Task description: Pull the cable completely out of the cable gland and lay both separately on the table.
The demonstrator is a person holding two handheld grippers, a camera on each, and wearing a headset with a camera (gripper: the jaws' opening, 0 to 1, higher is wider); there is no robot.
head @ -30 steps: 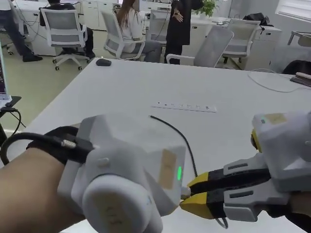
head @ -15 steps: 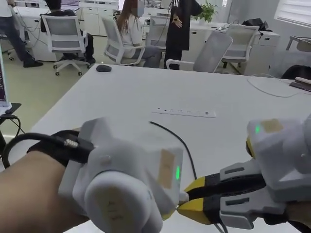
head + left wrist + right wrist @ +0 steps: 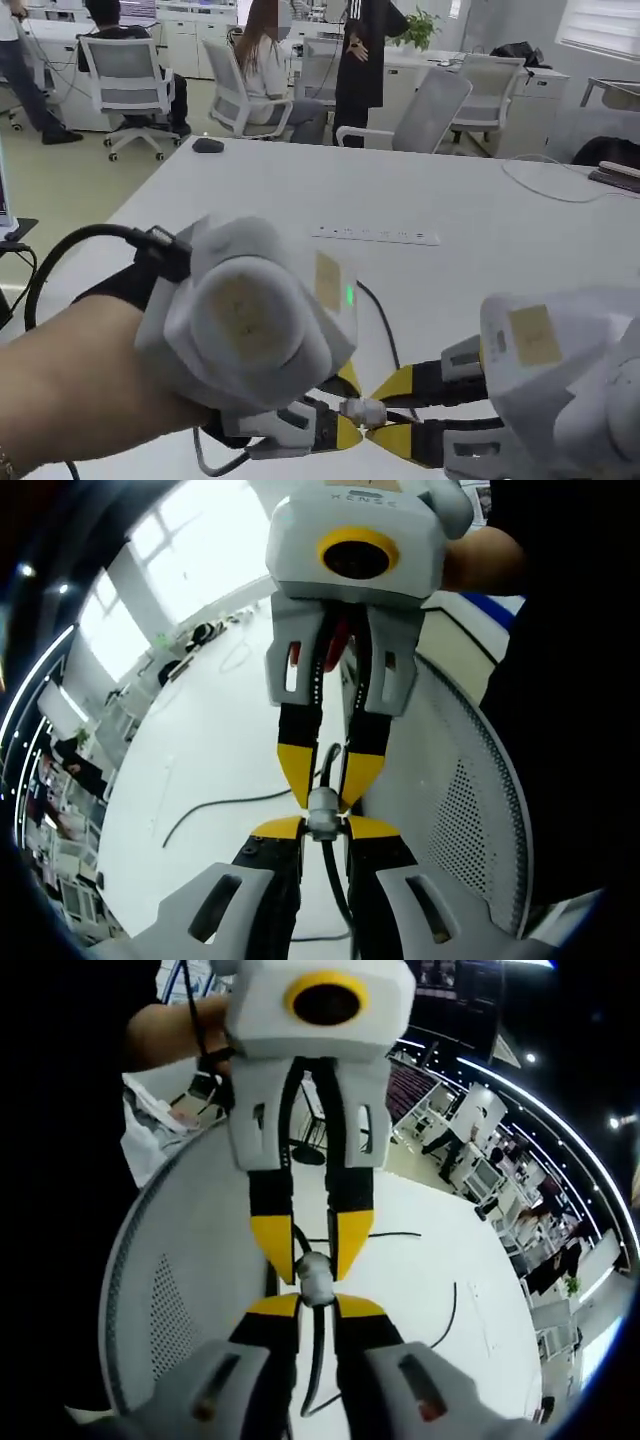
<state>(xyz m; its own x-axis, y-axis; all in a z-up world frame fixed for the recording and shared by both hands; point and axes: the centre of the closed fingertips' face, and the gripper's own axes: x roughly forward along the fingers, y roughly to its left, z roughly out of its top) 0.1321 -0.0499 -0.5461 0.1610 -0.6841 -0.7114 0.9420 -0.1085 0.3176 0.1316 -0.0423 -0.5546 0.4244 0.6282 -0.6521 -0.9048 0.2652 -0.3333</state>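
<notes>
Here we go: both tools meet nose to nose over the near edge of the bench (image 3: 480,210), with the cable gland (image 3: 364,410) pinched between them, held up off the surface. My left hand-held gripper (image 3: 348,406) has its yellow tips closed on the gland's body. I read that as the anchor, there so the fitting cannot follow when the wire moves. My right hand-held gripper (image 3: 398,412) comes in from the opposite side, its jaws closed on the other end, right where the cable (image 3: 385,325) leaves the gland. Whether those pads bite the fitting or the wire just beside it, I cannot tell.

The black cable runs away across the bench behind the tools. In both gripper views it also trails back between my own jaws, so it is threaded right through, with nothing pulled free yet. The head-on grip makes sense, since a straight pull apart along the cable's line should slide it out without kinking. My worry is the right grip sitting too close, because pads on the gland itself would only tug against my left.
</notes>
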